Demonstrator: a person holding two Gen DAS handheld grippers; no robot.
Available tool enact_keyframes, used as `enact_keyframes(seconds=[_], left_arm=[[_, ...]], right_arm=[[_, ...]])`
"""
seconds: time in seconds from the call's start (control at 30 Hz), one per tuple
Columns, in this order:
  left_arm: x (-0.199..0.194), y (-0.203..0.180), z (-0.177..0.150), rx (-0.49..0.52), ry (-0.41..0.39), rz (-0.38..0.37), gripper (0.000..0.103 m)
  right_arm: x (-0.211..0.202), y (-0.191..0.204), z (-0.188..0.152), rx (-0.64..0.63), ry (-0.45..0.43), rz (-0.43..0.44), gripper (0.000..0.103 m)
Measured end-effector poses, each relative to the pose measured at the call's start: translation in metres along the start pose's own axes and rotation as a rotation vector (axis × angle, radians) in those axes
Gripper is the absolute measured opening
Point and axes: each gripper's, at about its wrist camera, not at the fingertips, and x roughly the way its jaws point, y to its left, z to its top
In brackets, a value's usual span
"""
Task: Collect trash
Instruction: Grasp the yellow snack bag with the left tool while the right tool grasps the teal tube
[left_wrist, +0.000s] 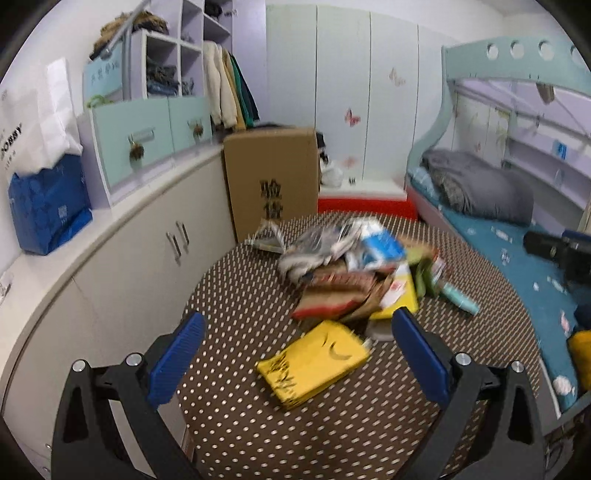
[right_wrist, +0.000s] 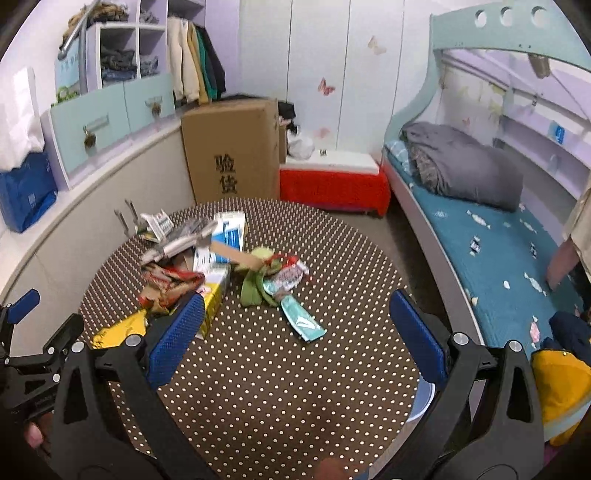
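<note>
Trash pile (right_wrist: 207, 258) heaped toward the far-left part of a round worktop (right_wrist: 277, 387) covered in brown cloth with white dots. Within the heap: a blue-and-white carton (right_wrist: 231, 230), crumpled newspaper (left_wrist: 317, 243), a red-patterned snack wrapper (right_wrist: 170, 284), a yellow-and-white box (left_wrist: 400, 295), a strip of brown cardboard (right_wrist: 236, 254) and a green wrapper (right_wrist: 255, 284). A teal sachet (right_wrist: 301, 319) lies just beside the heap on its near-right side; a flat yellow packet (left_wrist: 314, 363) lies apart on the near side, between the fingers of the left hand-held gripper (left_wrist: 295, 362) as seen from the left wrist. Left hand-held gripper: blue-padded jaws spread wide, holding nothing, above the worktop. Right hand-held gripper (right_wrist: 295, 332): likewise spread wide and empty, facing the teal sachet. Containers: a tall closed cardboard box (right_wrist: 232, 151) with printed characters stands behind the worktop, contents hidden; a red storage chest (right_wrist: 332, 188) with a white lid sits to its right, lid shut, a white bag (right_wrist: 301, 146) resting on top; a blue bag (left_wrist: 48, 210) on the side cabinet holds a white bag (left_wrist: 37, 125); open wall shelves (left_wrist: 170, 62) hold folded clothes. A grey quilt (right_wrist: 461, 166) lies on the bunk bed (right_wrist: 498, 251) at right
</note>
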Motion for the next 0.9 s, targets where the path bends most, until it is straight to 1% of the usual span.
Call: enact_keyframes(seconds=[0.13, 0.23, 0.37, 0.53, 0.57, 0.63, 0.77, 0.83, 0.9], left_arm=[[0.018, 0.004, -0.01, 0.031, 0.047, -0.044, 0.099], [0.032, 0.0, -0.018, 0.085, 0.083, -0.091, 0.099], [0.056, -0.007, -0.028, 0.167, 0.134, -0.111, 0.099], [0.082, -0.01, -0.032, 0.24, 0.2, -0.117, 0.098], [0.087, -0.012, -0.034, 0.256, 0.212, -0.123, 0.096], [0.092, -0.014, -0.036, 0.274, 0.238, -0.139, 0.08], [0.1, -0.015, -0.039, 0.271, 0.278, -0.166, 0.071], [0.102, -0.017, -0.041, 0.266, 0.291, -0.182, 0.059], [0.102, -0.02, -0.042, 0.257, 0.298, -0.189, 0.055]], right_arm=[[0.021, -0.001, -0.006, -0.002, 0.053, 0.009, 0.098], [0.034, -0.004, -0.011, 0.002, 0.086, 0.007, 0.098], [0.055, -0.013, -0.016, 0.007, 0.137, 0.015, 0.098], [0.093, -0.027, -0.026, 0.015, 0.229, 0.056, 0.098], [0.104, -0.029, -0.028, 0.011, 0.249, 0.064, 0.098], [0.118, -0.029, -0.028, -0.004, 0.273, 0.068, 0.098], [0.142, -0.026, -0.027, -0.048, 0.298, 0.107, 0.098], [0.155, -0.022, -0.025, -0.082, 0.302, 0.116, 0.097], [0.164, -0.02, -0.022, -0.109, 0.302, 0.122, 0.096]])
